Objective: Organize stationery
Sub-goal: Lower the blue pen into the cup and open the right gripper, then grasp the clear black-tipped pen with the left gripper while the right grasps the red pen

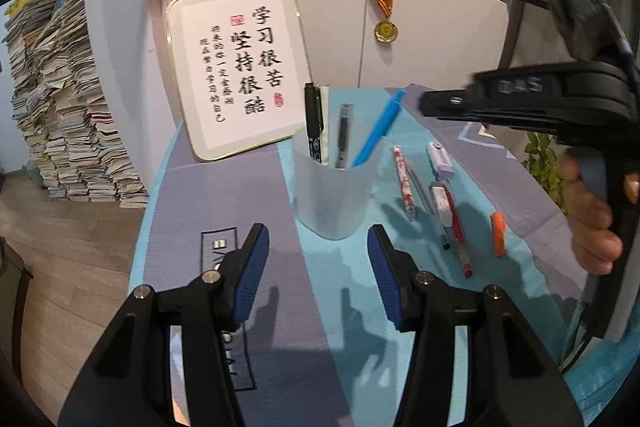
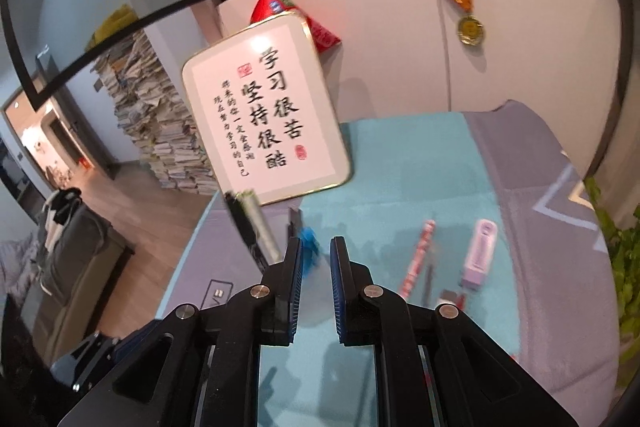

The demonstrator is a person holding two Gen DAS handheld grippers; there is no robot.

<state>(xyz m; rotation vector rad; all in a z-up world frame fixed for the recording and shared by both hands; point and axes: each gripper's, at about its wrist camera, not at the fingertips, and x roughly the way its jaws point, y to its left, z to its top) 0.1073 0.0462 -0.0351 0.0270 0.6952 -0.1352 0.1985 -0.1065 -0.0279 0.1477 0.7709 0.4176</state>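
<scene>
Left wrist view: left gripper point(image 1: 318, 259) at bottom centre, blue ribbed pads apart, nothing btwn them. Cup point(image 1: 332, 195) stands just past the tips at mid-frame, not touching. It's frosted, see-through plastic and upright on a teal-and-grey cloth point(image 1: 352, 287). In the cup: black pen point(image 1: 314, 123), clear-barrel pen point(image 1: 343, 135), blue pen point(image 1: 378, 131), the blue one leaning right.

Loose on the cloth, right of the cup:
- red-and-white patterned pen point(image 1: 404, 183)
- lilac boxy item point(image 1: 440, 159), can't ID it
- red pen point(image 1: 460, 239) w/ a small white block on top
- short orange piece point(image 1: 498, 233)

Right gripper point(image 1: 430, 103) comes in from the upper right, held by a hand point(image 1: 592, 219). Its tip is near the blue pen's top end. Motion blur, so can't tell contact.

Right wrist view: right gripper point(image 2: 316, 243) at centre, jaws nearly together w/ a narrow slot left. Blue pen top shows at the slot's far end by the left pad, smeared. Grip not confirmable. Cup is hidden behind the fingers. Only the black pen top shows, left of the tips. Framed calligraphy board point(image 2: 272, 115) leans at the back.
</scene>
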